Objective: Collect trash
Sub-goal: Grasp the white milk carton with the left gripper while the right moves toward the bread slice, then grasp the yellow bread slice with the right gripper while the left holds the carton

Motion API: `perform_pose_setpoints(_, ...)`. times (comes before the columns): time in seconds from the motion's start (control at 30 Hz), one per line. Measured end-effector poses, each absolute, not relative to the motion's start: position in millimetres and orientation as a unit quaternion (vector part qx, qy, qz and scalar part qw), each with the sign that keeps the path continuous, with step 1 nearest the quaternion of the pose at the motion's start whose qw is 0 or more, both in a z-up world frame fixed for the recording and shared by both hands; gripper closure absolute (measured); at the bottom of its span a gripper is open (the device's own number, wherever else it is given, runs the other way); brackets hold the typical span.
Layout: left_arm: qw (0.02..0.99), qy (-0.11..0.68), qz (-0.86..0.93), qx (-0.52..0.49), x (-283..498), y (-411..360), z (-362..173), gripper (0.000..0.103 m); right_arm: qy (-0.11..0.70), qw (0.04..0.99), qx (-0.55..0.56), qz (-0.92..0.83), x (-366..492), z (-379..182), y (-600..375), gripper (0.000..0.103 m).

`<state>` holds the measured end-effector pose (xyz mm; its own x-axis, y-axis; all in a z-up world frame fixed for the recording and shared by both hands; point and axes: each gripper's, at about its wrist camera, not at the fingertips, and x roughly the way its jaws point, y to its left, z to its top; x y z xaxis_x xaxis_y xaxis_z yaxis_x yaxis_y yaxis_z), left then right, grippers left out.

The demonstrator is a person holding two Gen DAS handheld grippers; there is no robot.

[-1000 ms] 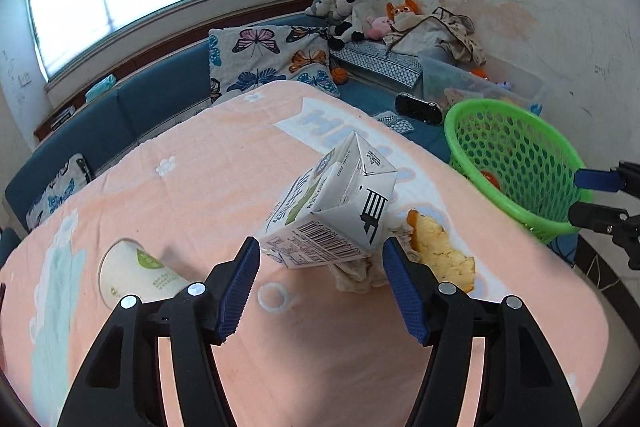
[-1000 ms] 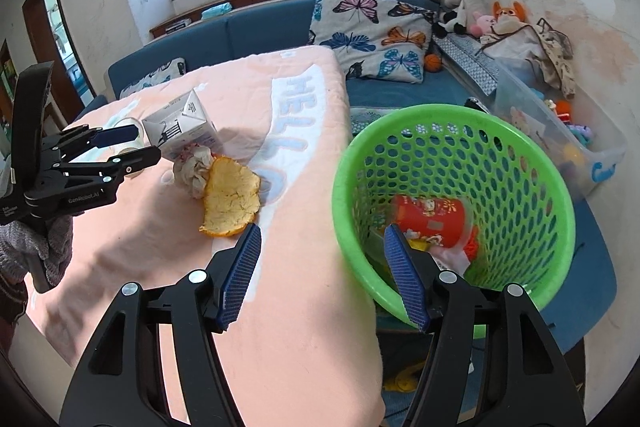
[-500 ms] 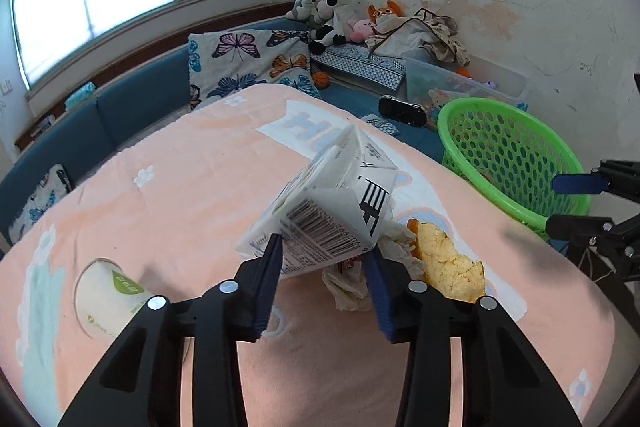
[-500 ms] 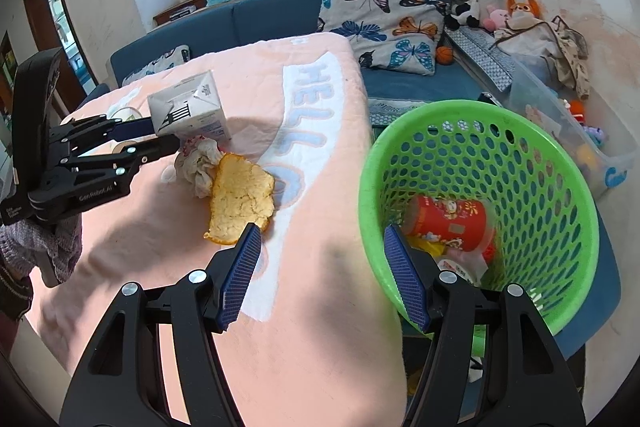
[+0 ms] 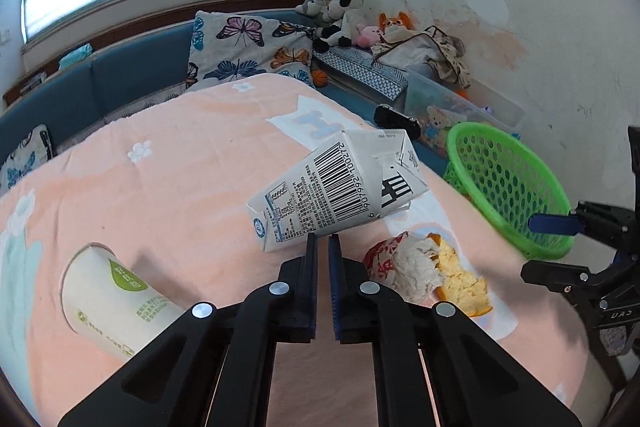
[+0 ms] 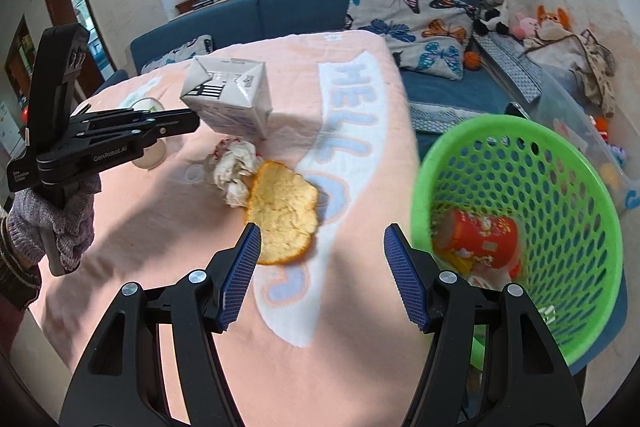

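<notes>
aloft, carton (image 5: 340, 187) in left tongs (image 5: 323, 243)

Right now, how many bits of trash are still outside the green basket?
4: a carton pinched in the left gripper, a paper cup lying on the table, and a crumpled wrapper touching an orange peel. More may be hidden.

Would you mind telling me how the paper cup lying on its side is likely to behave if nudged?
The paper cup lies on its side on the blanket, so it would probably roll, curving as tapered cups do. It looks empty, so likely light, and thin-walled enough to crush under firm fingers.
</notes>
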<state>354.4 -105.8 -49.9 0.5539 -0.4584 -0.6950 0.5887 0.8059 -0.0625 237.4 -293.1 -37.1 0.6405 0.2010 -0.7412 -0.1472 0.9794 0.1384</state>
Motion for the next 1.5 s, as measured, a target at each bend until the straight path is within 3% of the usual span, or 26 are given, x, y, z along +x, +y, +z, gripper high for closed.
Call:
perform_pose_setpoints(0.03,0.878,0.364,-0.297,0.096,354.3,-106.4,-50.4,0.096,0.414,0.904,0.032,0.098,238.8,-38.1,-291.5,0.039)
perform_pose_setpoints(0.1,0.879,0.360,-0.295,0.105,355.4,-104.9,-50.9,0.072,0.415,0.904,0.031,0.099,240.3,-39.0,-289.8,0.039)
perform_pose_setpoints(0.17,0.883,0.349,-0.293,0.111,354.4,-104.7,-50.0,0.059,0.417,0.903,0.031,0.099,241.7,-40.6,-288.7,0.039)
perform_pose_setpoints(0.23,0.883,0.340,-0.302,0.119,353.6,-105.7,-47.9,0.055,0.419,0.902,0.030,0.098,243.5,-42.0,-289.1,0.039)
perform_pose_setpoints(0.3,0.882,0.332,-0.306,0.133,354.5,-108.4,-46.1,0.039,0.421,0.901,0.029,0.096,245.7,-43.6,-289.4,0.039)
perform_pose_setpoints(0.37,0.881,0.322,-0.313,0.148,354.7,-111.1,-43.8,0.033,0.423,0.901,0.031,0.095,247.1,-45.1,-290.4,0.039)
perform_pose_setpoints(0.47,0.880,0.310,-0.320,0.164,356.2,-115.5,-41.9,0.034,0.426,0.900,0.032,0.093,250.1,-48.2,-290.8,0.039)
perform_pose_setpoints(0.57,0.874,0.321,-0.331,0.152,365.0,-115.9,-43.6,0.053,0.430,0.897,0.031,0.093,253.7,-52.4,-290.1,0.039)
perform_pose_setpoints(0.87,0.876,0.336,-0.321,0.127,381.3,-113.6,-52.8,0.058,0.438,0.891,0.037,0.112,262.1,-58.9,-281.0,0.038)
perform_pose_setpoints(1.23,0.885,0.359,-0.292,0.061,388.5,-91.7,-52.0,0.060,0.462,0.876,0.037,0.130,277.3,-73.7,-261.4,0.029)
perform_pose_setpoints(1.4,0.888,0.354,-0.287,0.051,385.0,-84.5,-47.0,0.061,0.472,0.872,0.044,0.121,285.5,-83.5,-257.4,0.029)
perform_pose_setpoints(1.5,0.891,0.353,-0.283,0.046,381.7,-80.9,-45.5,0.061,0.469,0.877,0.016,0.103,285.8,-84.0,-249.2,0.035)
